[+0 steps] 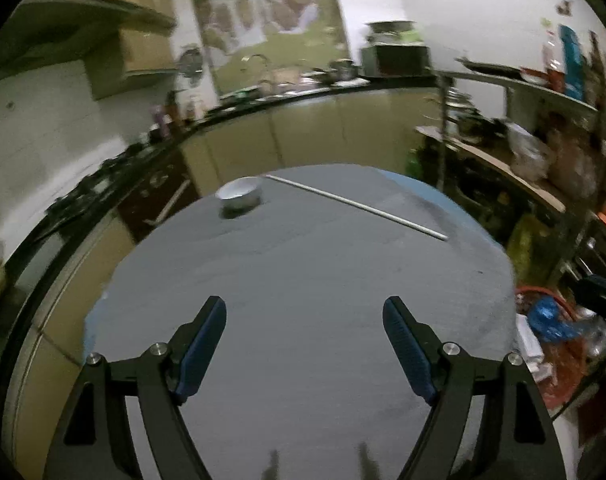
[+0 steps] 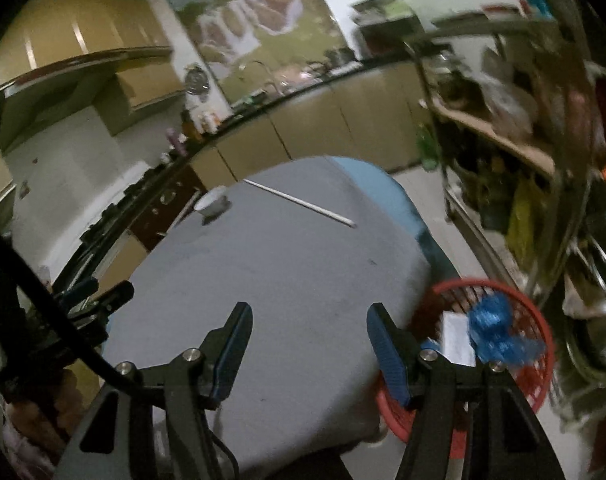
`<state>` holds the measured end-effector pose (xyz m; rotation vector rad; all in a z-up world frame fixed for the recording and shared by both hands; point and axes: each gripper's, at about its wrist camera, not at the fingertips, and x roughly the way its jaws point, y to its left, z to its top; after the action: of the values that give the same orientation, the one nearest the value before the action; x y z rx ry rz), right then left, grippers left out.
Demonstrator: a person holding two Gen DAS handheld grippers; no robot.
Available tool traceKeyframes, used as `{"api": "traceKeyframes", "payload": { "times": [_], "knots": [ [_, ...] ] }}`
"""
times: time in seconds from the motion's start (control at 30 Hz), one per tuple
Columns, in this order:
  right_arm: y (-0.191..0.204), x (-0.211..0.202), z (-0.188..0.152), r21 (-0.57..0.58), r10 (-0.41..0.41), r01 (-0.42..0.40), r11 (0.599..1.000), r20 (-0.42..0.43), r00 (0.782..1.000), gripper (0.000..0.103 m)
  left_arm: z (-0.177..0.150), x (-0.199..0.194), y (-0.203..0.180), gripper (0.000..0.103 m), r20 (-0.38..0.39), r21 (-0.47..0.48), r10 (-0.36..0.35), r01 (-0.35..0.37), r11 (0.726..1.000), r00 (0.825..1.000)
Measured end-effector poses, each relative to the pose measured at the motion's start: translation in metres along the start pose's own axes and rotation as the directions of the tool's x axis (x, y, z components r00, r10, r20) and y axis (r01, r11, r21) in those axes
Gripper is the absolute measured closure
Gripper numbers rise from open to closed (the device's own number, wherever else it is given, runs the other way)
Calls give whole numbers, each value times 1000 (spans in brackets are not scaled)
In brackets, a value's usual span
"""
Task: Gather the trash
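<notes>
1. Dim kitchen, white walls, pale tiled floor (image 2: 427, 184).
2. Beige lower cabinets (image 1: 303, 128) w/ dark countertop (image 1: 287, 96) along back & left; upper cabinets (image 1: 143, 12) top left.
3. Landscape poster (image 1: 263, 20) on back wall.
4. Cluttered open shelving (image 1: 543, 136) at right.
5. Grey-covered table (image 1: 303, 280) in foreground.

A home kitchen: beige cabinets (image 1: 303, 132), a tap (image 1: 259, 60) (blurred), cluttered shelves (image 1: 515, 168) of pots.

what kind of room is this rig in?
Most likely a home kitchen: a dark counter with a tap along the wall, cabinet doors below it, cluttered shelves to the right.
</notes>
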<state>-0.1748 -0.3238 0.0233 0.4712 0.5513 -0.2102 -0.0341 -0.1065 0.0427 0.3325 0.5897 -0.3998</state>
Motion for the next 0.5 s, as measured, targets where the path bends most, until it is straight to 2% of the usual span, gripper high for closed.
{"api": "traceKeyframes", "payload": {
  "times": [0.27,0.33,0.5],
  "knots": [
    [50,14,2,-80,46,-46,996,-6,999,40,-8,-1,46,21,0,-62,144,-143,988,990],
    [56,15,0,-95,52,-53,994,-12,999,40,-13,0,53,15,-8,-72,155,-155,985,988],
    [69,18,-3,-146,50,-52,988,-17,999,40,-18,2,61,14,-22,-95,165,-166,981,986]
  ]
}}
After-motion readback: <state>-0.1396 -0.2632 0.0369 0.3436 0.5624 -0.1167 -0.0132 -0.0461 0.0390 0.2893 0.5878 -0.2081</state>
